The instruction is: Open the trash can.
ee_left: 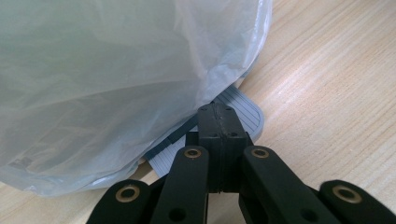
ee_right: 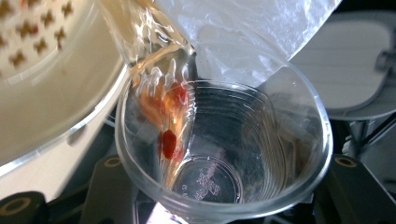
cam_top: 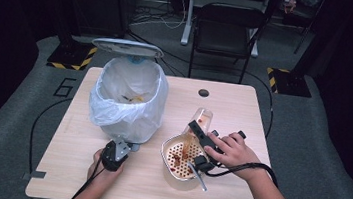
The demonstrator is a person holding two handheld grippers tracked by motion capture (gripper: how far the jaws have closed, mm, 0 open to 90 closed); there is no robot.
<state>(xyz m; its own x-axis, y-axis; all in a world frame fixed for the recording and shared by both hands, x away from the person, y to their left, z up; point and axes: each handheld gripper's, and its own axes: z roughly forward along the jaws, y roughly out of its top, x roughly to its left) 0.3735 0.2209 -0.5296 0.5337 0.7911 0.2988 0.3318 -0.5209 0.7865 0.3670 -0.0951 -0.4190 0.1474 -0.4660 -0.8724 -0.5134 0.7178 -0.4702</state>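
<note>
Pale wooden table (cam_top: pixel 244 107) in a dark room, cables on the grey floor, a black chair (cam_top: pixel 227 32) beyond the far edge.

Nearest the person: left gripper (cam_top: pixel 117 149) rests with its jaws pressed fully together, tips down on the grey pedal (ee_left: pixel 243 109) of the bin (cam_top: pixel 129 101). The lid (cam_top: pixel 127 47) stands up, likely held there by that pressure. Risk: if the tips slide off the pedal, the lid drops shut.

Right gripper (cam_top: pixel 200 131) is clamped at roughly half width around a clear plastic cup (ee_right: pixel 224 144), tipped over the white perforated strainer (cam_top: pixel 182 156). Brownish liquid and red bits (ee_right: pixel 169 142) run out toward the holes. A metal utensil (cam_top: pixel 198 176) leans at the strainer's near rim.

Risks here, as I judge them: the thin cup could buckle if squeezed harder; the stream could miss the rim and wet the table; red bits clinging to the wall may stay behind; a steeper tilt could splash liquid onto the table.

Farther off, the bin's white liner (cam_top: pixel 112 115) bulges outward, some scraps already inside.
</note>
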